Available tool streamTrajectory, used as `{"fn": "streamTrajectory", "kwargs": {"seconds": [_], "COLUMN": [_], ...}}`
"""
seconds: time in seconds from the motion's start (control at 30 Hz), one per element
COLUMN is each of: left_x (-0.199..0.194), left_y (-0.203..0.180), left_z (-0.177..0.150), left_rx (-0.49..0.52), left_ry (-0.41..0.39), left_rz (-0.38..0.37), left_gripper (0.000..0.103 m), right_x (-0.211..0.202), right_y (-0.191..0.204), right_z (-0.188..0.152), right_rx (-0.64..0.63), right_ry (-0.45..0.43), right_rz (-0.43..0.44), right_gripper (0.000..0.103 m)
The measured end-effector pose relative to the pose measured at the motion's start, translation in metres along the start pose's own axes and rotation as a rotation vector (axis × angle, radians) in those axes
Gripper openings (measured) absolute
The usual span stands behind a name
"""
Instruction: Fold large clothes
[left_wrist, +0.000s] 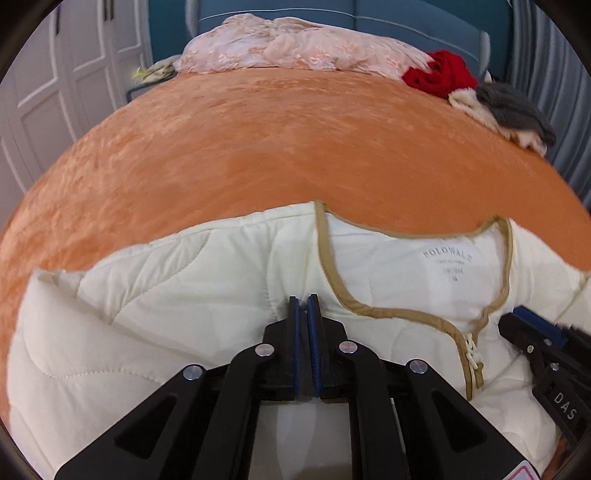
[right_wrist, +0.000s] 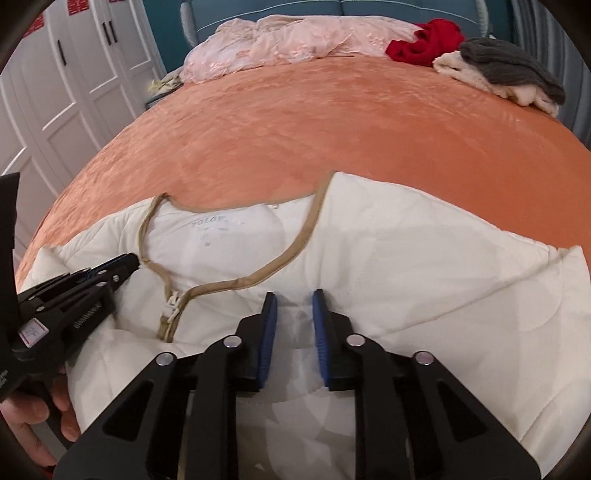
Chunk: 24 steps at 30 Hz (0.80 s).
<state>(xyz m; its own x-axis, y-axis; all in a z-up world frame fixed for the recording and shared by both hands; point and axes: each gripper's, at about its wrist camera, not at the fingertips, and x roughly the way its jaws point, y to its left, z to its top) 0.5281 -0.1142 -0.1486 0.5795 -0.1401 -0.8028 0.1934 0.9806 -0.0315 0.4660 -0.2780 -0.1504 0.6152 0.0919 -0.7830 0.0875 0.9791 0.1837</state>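
A big cream quilted jacket (left_wrist: 207, 295) lies on the near part of the bed (left_wrist: 258, 155), which has an orange cover. The jacket has tan trim along its open neck, and a white label with letters shows inside the collar.

The left wrist view shows the left hand-held gripper (left_wrist: 303, 300) with its two blue pads almost touching, with only a thin gap between them. It sits over the cream cloth just left of the neck trim. Whether any cloth is pinched between the pads cannot be told. At the right edge of this view, part of the right hand-held gripper (left_wrist: 517, 325) peeks in, but its tips are hidden there.

The right wrist view shows more. Here the right hand-held gripper (right_wrist: 294, 297) has its jaws apart, with the cream cloth seen in the gap and nothing held. This view also shows the left one from the side, near the collar, and some of the person's fingers (right_wrist: 62, 406) around its handle.

At the far end of the bed lie a pink blanket (left_wrist: 295, 48), a red cloth (left_wrist: 439, 75) and a grey and cream pile (left_wrist: 513, 110). White wardrobe doors (right_wrist: 55, 92) stand on the left, with red marks near their top seen only in the right wrist view.
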Motion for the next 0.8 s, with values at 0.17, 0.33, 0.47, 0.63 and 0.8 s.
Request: {"fn": "streamTrajectory", "kwargs": {"seconds": [0.17,0.33,0.47,0.63,0.8], "left_x": [0.003,-0.006,-0.067,-0.162,-0.234], "left_y": [0.003,0.002,0.022,0.064,0.135], "left_z": [-0.001,0.000,-0.014,-0.082,-0.189], "left_rx": [-0.027,-0.030,-0.109,-0.113,-0.223], "left_ry": [-0.017,-0.005,-0.029,0.019,0.160], "left_rz": [-0.005,0.019,0.035,-0.039,-0.041], "left_gripper": [0.008,0.008,0.009,0.065,0.068], "right_x": [0.003,-0.007,-0.078,-0.202,-0.297], "right_y": [0.004,0.006,-0.004,-0.034,-0.100], "right_z": [-0.002,-0.001,-0.015,-0.091,-0.206], "right_rx": [-0.005,-0.007,0.046,0.003,0.124], "right_ry": [-0.028,-0.041,-0.121,-0.137,0.013], "right_rz": [-0.020,-0.039,-0.086,-0.083,-0.106], "right_gripper": [0.013,0.013,0.048,0.063,0.074]}}
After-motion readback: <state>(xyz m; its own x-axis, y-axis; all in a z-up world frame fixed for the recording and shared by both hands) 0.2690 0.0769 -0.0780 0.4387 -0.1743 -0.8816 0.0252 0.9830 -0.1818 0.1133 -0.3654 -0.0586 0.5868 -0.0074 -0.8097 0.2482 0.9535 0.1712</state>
